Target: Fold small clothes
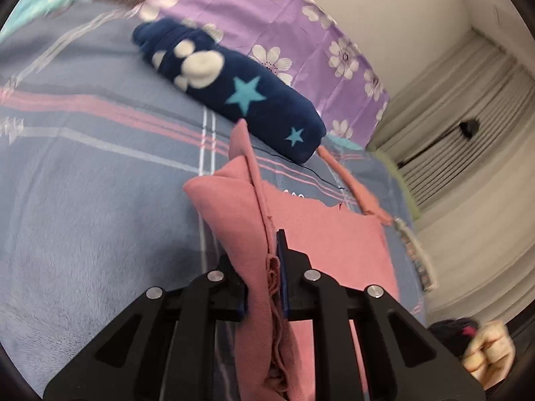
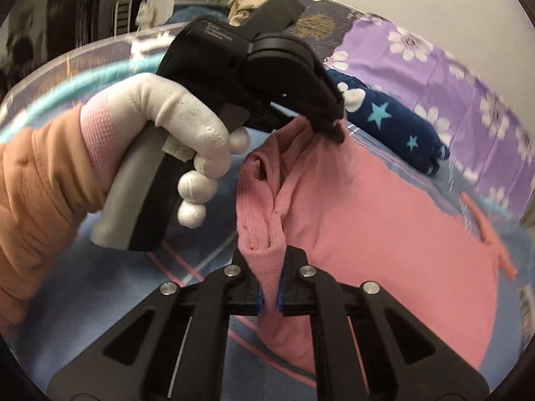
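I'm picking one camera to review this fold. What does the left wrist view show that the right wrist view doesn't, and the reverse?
Only the left wrist view: pale pleated curtains with a dark fitting, and a bare hand at the lower right edge.

Only the right wrist view: a white-gloved hand in an orange sleeve gripping the left gripper, which pinches the pink garment.

Both: the pink garment clamped in that camera's own gripper, the rolled navy star-print fleece, the purple flowered sheet and the grey-blue striped blanket.

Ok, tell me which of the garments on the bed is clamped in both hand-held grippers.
The plain pink garment: the left hand-held gripper and the right hand-held gripper pinch its edge. The rolled navy star-print garment lies untouched behind it.
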Demonstrator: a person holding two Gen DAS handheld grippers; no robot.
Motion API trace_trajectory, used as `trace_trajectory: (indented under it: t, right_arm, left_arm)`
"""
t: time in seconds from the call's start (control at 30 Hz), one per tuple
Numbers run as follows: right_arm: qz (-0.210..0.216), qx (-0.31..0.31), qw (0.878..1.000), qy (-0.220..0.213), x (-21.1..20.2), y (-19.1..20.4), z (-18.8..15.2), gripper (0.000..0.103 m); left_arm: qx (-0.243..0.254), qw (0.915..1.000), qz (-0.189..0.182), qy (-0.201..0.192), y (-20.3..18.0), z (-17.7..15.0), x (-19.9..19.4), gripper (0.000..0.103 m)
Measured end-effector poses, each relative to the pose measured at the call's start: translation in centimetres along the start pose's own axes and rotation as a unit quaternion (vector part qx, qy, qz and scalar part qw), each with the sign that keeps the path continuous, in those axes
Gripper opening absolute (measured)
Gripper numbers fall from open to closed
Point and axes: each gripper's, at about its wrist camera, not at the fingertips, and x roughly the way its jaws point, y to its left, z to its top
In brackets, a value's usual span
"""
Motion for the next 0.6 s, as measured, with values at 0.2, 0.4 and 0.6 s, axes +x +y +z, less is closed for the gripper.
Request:
trace_trajectory:
  t: [0.2, 0.4, 0.6]
  right_arm:
    - [0.012, 0.053, 0.998, -0.021, -2.8, -3.4, -0.2, 0.005]
    - [0.056, 0.148, 0.987, -0.027, -4.3, -9.1, -2.0, 0.005]
    - [0.095, 0.206, 0.973, -0.053, -6.5, -14.3, -4.3, 0.005]
  left_arm:
    - [0.014, 0.9996, 0.025, 0.005, -3.0, 1.1, 0.1, 0.014]
    - [0.031, 0.9986, 0.042, 0.009, -6.6, 1.4, 1.1, 0.013]
    - [0.055, 0.9969, 0.051, 0.023, -11.4, 1.8, 3.4, 0.013]
